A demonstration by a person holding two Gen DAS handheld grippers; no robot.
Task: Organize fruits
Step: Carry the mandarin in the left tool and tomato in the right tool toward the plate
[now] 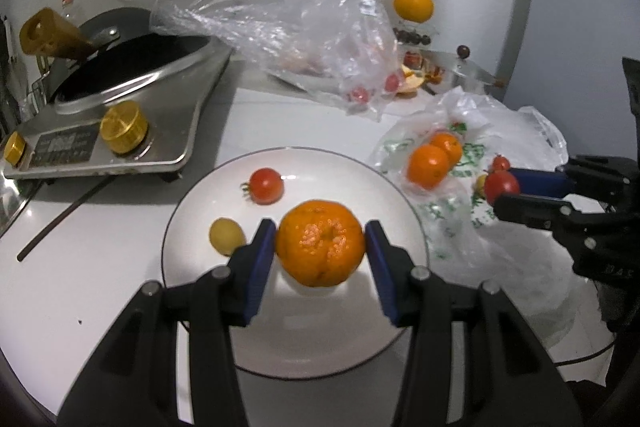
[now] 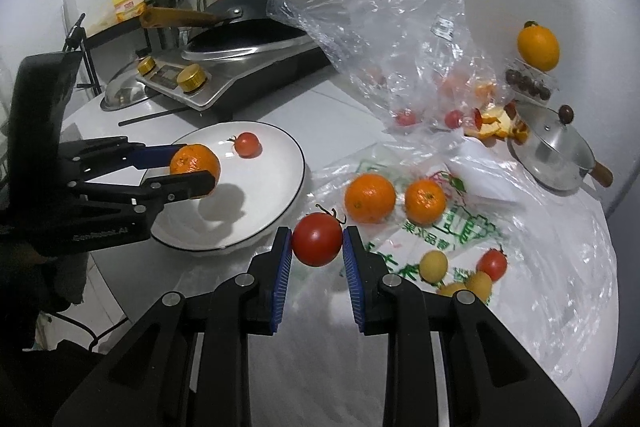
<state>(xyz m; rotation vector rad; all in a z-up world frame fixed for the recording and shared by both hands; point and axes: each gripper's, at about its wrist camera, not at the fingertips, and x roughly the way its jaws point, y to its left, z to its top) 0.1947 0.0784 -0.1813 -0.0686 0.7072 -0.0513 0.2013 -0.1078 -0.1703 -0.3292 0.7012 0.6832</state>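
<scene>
Both grippers carry fruit at the white plate (image 1: 200, 307).

The left gripper (image 1: 320, 243) pinches a mandarin (image 1: 320, 243) between its fingers, held above the plate, where 1 red tomato (image 1: 266, 185) and 1 small yellow fruit (image 1: 227, 237) already lie. The right gripper (image 2: 317, 245) pinches a larger tomato (image 2: 317, 245) just off the plate's rim (2 more mandarins (image 2: 370, 198) rest on a printed bag (image 2: 460, 227) beside the plate, on the desk).

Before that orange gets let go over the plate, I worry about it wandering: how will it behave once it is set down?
The orange in the left gripper looks round, so it may roll on the smooth white plate. The raised rim would probably stop it. Its peel looks firm, so a gentle release should hardly bruise it.
</scene>
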